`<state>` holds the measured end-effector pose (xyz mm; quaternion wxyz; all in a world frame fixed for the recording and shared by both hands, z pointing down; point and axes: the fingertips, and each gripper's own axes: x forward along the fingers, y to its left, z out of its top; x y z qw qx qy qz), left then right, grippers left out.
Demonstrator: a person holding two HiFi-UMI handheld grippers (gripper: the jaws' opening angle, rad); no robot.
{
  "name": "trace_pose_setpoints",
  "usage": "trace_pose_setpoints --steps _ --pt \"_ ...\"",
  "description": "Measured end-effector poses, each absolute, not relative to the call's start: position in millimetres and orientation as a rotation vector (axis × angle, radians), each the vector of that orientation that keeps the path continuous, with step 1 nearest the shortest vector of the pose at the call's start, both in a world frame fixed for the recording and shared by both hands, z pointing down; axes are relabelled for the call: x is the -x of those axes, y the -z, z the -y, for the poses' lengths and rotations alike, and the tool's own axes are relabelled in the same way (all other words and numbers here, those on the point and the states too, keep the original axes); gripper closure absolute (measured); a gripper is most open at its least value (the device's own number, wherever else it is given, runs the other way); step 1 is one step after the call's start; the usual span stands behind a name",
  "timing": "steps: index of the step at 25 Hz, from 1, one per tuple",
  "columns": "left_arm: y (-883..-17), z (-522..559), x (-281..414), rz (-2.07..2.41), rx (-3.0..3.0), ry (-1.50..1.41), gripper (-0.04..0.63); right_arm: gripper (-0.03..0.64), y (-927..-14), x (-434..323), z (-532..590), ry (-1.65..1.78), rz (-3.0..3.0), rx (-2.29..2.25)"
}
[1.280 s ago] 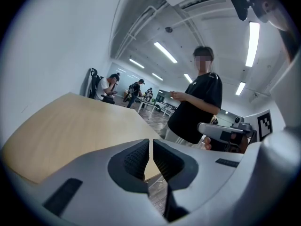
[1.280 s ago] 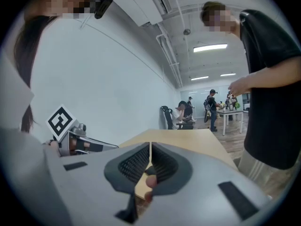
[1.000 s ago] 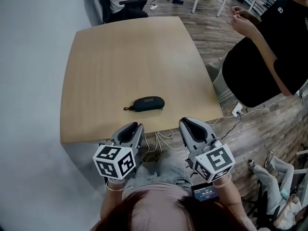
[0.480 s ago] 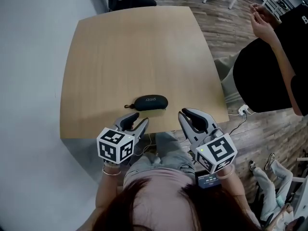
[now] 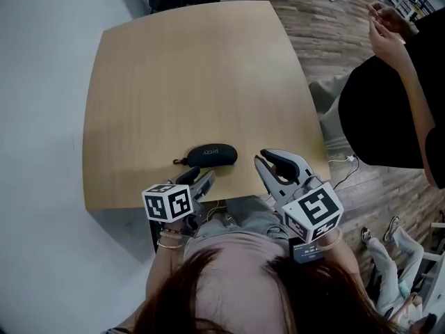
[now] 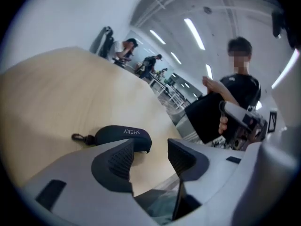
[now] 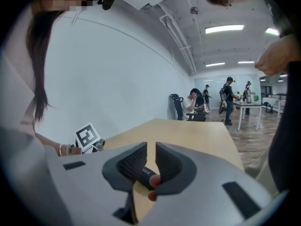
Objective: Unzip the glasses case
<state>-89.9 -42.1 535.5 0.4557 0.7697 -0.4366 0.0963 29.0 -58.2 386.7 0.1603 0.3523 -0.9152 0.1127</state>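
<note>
A square, light wooden table [image 5: 188,82] fills the head view, which alone shows it whole, with a bystander in a black shirt [image 5: 389,110] at its 3 o'clock edge. Only the right gripper view takes in the white wall and the people seated across the room. The left gripper [image 5: 198,181] has dropped to the table's 6 o'clock edge since a second ago. Its jaws have just been opening and stand apart with nothing between them. The right gripper [image 5: 270,160], at 5 o'clock, has its pads a narrow slit apart, gripping nothing. The dark, oval zipped glasses case [image 5: 211,154] lies flat near the 6 o'clock edge, where it lay a second ago. It is just beyond the left gripper and at the right gripper's 10 o'clock. Its long axis runs 9 to 3 o'clock, and its small dark loop [image 5: 179,161] points to 9. The left gripper view shows its white lettering more clearly.
</note>
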Motion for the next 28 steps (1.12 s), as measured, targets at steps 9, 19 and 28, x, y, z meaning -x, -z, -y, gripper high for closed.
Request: trace_pose_setpoints --steps 9,19,28 --pt "-592.0 51.8 81.0 0.954 -1.317 0.163 0.268 0.568 -388.9 -26.5 92.4 -0.342 2.619 -0.931" --pt "-626.8 76.3 91.0 1.007 -1.095 0.291 0.247 0.568 -399.3 -23.5 127.3 -0.341 2.596 -0.906" --pt "-625.5 88.0 93.4 1.053 -1.147 0.18 0.241 0.568 -403.5 -31.0 139.1 -0.333 2.574 -0.936"
